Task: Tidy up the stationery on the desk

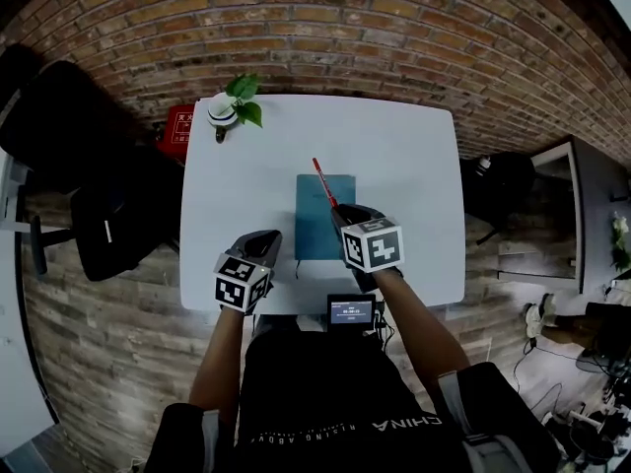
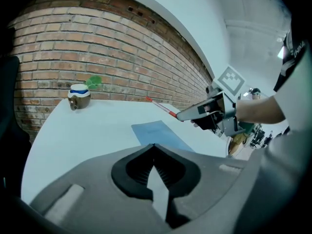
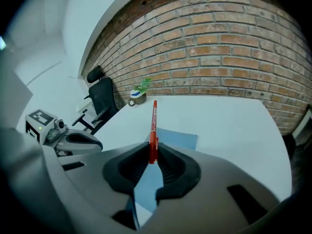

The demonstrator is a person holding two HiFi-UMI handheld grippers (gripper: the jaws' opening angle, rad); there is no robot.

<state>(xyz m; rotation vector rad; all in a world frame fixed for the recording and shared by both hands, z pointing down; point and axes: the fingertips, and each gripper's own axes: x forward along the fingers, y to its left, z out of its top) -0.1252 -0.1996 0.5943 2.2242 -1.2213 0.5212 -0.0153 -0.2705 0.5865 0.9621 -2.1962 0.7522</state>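
Note:
A red pen sticks forward out of my right gripper, whose jaws are shut on its rear end. In the head view the red pen slants over the blue notebook, which lies flat in the middle of the white desk. The right gripper hangs above the notebook's right half. My left gripper is shut with nothing in it, above the desk just left of the notebook. From the left gripper view the blue notebook lies ahead, with the red pen and right gripper above it.
A mug-like pot with a green plant stands at the desk's far left corner. A small black device with a lit screen sits at the near edge. A black office chair stands left of the desk, and a red item by the far left corner.

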